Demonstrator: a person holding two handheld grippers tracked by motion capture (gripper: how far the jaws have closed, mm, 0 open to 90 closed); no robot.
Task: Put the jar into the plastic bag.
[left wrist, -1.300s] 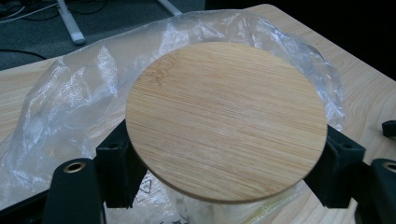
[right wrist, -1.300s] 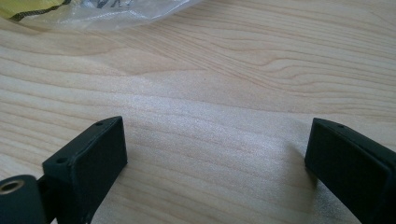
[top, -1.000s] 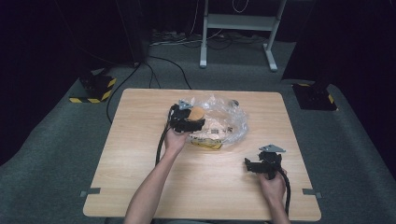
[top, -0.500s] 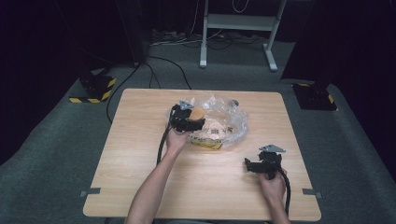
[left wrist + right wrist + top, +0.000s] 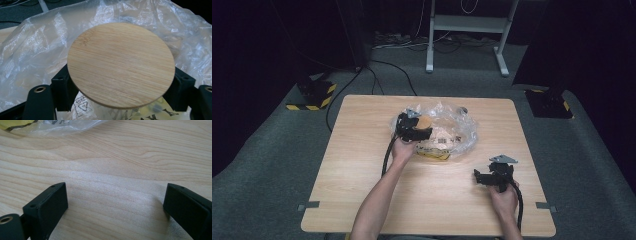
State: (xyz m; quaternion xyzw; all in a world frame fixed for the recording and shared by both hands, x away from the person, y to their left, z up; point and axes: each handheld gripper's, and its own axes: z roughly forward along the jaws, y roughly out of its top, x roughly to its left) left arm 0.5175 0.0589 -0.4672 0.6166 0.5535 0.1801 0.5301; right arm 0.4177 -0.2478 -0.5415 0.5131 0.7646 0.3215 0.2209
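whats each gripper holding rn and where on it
The left gripper holds a round wooden disc by opposite sides of its edge, over the plastic bag. The right gripper holds nothing; its jaws stand open.

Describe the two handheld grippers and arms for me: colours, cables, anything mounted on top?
Both the left gripper and the right gripper are black, with blocky two-jaw fingers and screw holes. Each carries a grey three-cornered plate on top and trails a black cable. The forearms are bare; no sleeves show.

No whole word can be read anywhere. The plastic bag (image 5: 45, 52) carries a small printed triangle sign and cut-off black letters on a yellow label (image 5: 172, 112), too partial to read.
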